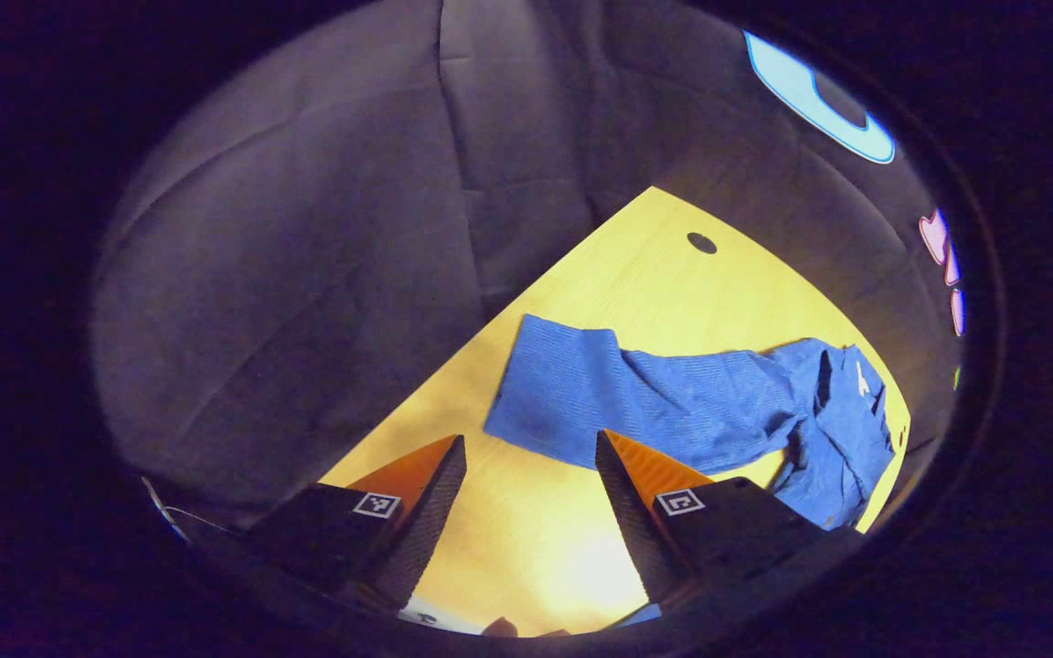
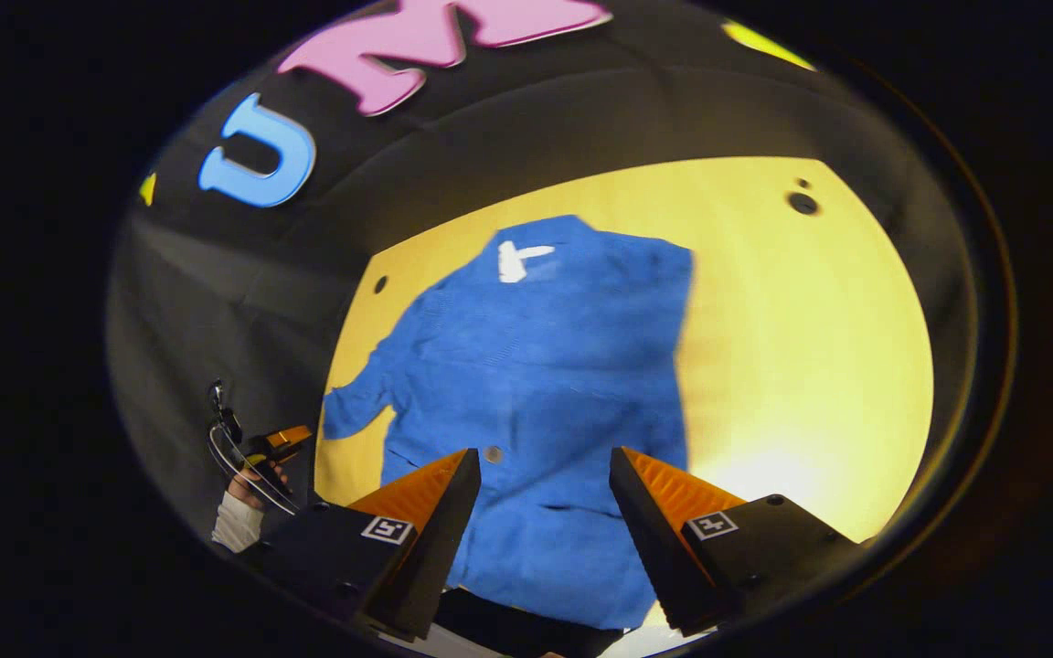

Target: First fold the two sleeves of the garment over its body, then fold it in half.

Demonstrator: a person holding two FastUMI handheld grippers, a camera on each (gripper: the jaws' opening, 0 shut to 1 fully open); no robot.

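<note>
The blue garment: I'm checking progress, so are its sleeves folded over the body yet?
Partly. One sleeve still sticks out sideways from the blue garment on the yellow table; the other side looks straight-edged, possibly folded.

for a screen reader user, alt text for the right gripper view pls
A blue garment lies spread on a yellow table, one sleeve sticking out sideways. The open right gripper hovers above its near edge.

Both views are dim toward the edges, with fisheye bending. Glare washes out the yellow table point(image 1: 536, 548) at 6 o'clock and, in the right gripper view, at 4 o'clock. Focus is soft.
</note>
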